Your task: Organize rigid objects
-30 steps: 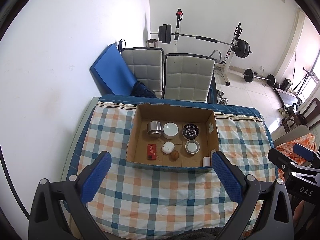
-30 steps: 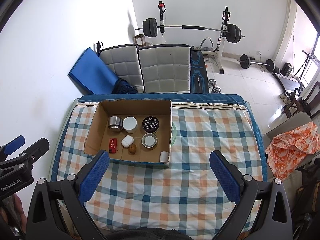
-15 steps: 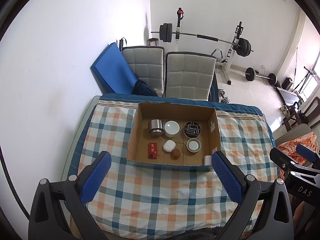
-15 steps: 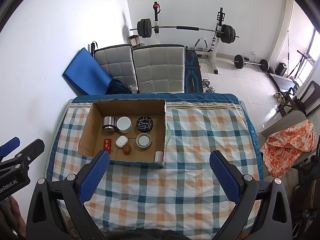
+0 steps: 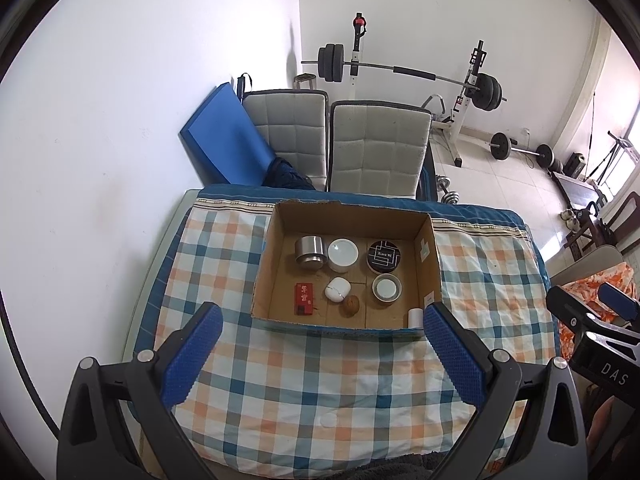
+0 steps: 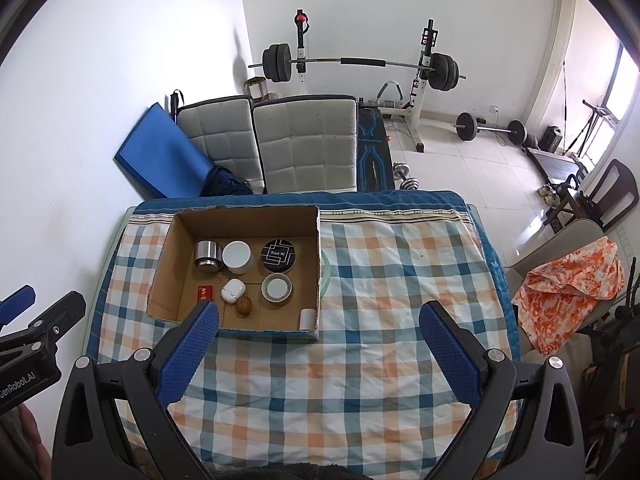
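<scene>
An open cardboard box (image 5: 428,248) (image 6: 164,256) stands on the checked tablecloth. Inside it are a steel canister (image 5: 309,249), a white round jar (image 5: 343,254), a black round tin (image 5: 384,255), a red small box (image 5: 304,299), a white earbud case (image 5: 337,289), a brown nut-like ball (image 5: 352,305), a grey ring dish (image 5: 387,287) and a small white cylinder (image 5: 415,317). My left gripper (image 5: 320,320) hovers open high over the table's near side. My right gripper (image 6: 320,320) is open too, above the cloth right of the box. Neither holds anything.
Two grey padded chairs (image 5: 376,148) and a blue mat (image 5: 224,148) stand behind the table. A barbell rack (image 6: 360,64) and weights fill the room's far side. An orange patterned cloth (image 6: 568,284) drapes a chair at the right. White wall lies to the left.
Both grippers have drawn back and up from the table, so the box looks smaller and farther. Nothing in the box moved; both grippers stayed open.
</scene>
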Action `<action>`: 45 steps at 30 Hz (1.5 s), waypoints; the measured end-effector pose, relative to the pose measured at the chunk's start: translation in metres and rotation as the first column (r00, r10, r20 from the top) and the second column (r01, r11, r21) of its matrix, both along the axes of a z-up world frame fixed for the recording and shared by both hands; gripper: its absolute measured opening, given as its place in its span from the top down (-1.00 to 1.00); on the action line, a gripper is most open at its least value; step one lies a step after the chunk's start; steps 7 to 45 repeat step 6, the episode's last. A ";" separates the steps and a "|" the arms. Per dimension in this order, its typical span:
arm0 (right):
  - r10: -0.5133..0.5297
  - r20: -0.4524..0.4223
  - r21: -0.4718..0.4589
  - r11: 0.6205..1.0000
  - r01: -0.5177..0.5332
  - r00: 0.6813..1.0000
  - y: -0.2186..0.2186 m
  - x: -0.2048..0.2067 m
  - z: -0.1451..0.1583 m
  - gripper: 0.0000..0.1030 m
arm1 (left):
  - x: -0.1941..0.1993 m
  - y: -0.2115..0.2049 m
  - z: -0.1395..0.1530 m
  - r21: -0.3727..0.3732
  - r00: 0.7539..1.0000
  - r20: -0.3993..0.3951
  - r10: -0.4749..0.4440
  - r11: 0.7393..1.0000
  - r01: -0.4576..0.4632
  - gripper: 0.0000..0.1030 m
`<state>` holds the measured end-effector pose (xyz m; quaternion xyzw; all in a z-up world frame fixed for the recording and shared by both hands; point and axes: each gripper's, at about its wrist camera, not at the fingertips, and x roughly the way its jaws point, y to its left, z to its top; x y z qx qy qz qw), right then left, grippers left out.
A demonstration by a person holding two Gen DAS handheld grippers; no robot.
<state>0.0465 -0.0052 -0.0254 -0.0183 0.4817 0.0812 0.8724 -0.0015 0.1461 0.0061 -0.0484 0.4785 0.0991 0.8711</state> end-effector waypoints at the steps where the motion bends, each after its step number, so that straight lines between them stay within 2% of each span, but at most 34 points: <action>1: 0.001 0.001 -0.003 1.000 -0.001 1.000 0.000 0.000 0.000 -0.98 | 0.000 0.001 -0.002 -0.002 1.000 0.003 0.000 1.000 0.000 -1.00; 45: -0.003 0.003 -0.001 1.000 0.003 1.000 0.000 0.000 0.002 -0.98 | -0.002 0.002 -0.003 -0.002 1.000 0.006 0.000 1.000 0.000 -1.00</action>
